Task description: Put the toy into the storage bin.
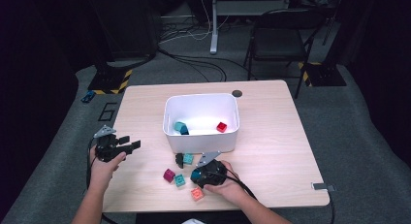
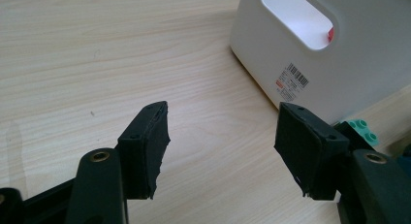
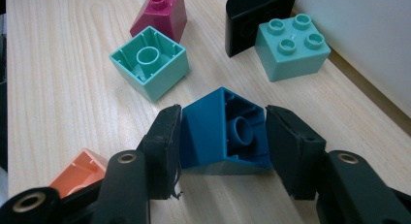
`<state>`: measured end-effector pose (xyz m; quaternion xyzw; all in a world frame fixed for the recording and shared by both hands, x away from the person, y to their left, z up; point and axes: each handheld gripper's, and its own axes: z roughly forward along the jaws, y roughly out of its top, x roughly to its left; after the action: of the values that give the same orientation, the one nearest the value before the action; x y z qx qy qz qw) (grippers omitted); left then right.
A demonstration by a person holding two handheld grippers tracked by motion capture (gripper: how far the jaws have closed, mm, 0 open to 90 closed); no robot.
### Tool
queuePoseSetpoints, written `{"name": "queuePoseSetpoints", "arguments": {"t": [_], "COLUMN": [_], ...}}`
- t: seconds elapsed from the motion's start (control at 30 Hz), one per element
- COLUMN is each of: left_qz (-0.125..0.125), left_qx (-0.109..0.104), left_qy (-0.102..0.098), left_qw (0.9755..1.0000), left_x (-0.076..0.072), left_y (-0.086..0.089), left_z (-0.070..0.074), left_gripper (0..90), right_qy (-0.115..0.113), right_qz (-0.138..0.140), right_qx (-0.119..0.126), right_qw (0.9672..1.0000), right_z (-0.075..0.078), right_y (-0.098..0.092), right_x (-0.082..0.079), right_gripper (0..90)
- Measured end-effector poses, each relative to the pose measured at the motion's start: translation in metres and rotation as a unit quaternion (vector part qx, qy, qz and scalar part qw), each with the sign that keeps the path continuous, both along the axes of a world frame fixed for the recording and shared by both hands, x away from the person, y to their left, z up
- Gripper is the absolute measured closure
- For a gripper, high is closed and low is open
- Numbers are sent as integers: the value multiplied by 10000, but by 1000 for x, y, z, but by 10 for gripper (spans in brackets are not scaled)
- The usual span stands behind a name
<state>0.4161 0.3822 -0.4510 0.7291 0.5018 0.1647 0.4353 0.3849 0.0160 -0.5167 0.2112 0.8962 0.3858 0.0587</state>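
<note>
My right gripper [image 3: 223, 136] is shut on a dark blue brick [image 3: 213, 132] that lies on its side on the wooden table, hollow underside showing. The high view places this gripper [image 1: 199, 175] and the blue brick [image 1: 196, 175] just in front of the white bin [image 1: 201, 99]. Close around lie a mint brick turned upside down [image 3: 150, 64], a magenta brick [image 3: 162, 13], a mint brick with studs up [image 3: 291, 44] and an orange brick [image 3: 80, 173]. My left gripper [image 1: 130, 142] stands open and empty near the table's left edge; its gripper view [image 2: 223, 132] shows bare wood between the jaws.
The bin [image 2: 339, 78] holds a teal-blue brick [image 1: 181, 128] and a red brick [image 1: 221, 127]. A black piece [image 3: 252, 18] leans beside the studs-up mint brick against the bin's wall. A folding chair [image 1: 276, 40] stands beyond the table's far edge.
</note>
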Motion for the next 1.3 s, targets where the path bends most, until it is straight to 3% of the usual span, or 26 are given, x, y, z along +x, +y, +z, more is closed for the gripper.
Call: {"name": "queuePoseSetpoints", "arguments": {"t": [0.3, 0.57, 1.03, 1.13, 1.3], "left_qz": [1, 2, 16, 23, 48], "left_qx": [4, 5, 6, -1, -18], "left_qy": [1, 26, -19, -10, -33], "left_qw": [10000, 10000, 10000, 10000, 10000], "left_x": [0, 0, 0, 0, 0], "left_y": [1, 1, 1, 1, 2], "left_z": [0, 0, 1, 1, 1], "left_gripper": [364, 364, 364, 364, 364], "right_qy": [-75, -65, 61, 28, -88], "right_qz": [1, 36, 251, 296, 342], "right_qx": [119, 269, 560, 574, 591], "right_qw": [9999, 9996, 9981, 9979, 9976], "right_z": [11, 32, 90, 99, 129], "right_y": [-3, -10, -20, -20, -20], "right_x": [1, 1, -1, -2, -2], "right_gripper": [483, 483, 483, 483, 483]}}
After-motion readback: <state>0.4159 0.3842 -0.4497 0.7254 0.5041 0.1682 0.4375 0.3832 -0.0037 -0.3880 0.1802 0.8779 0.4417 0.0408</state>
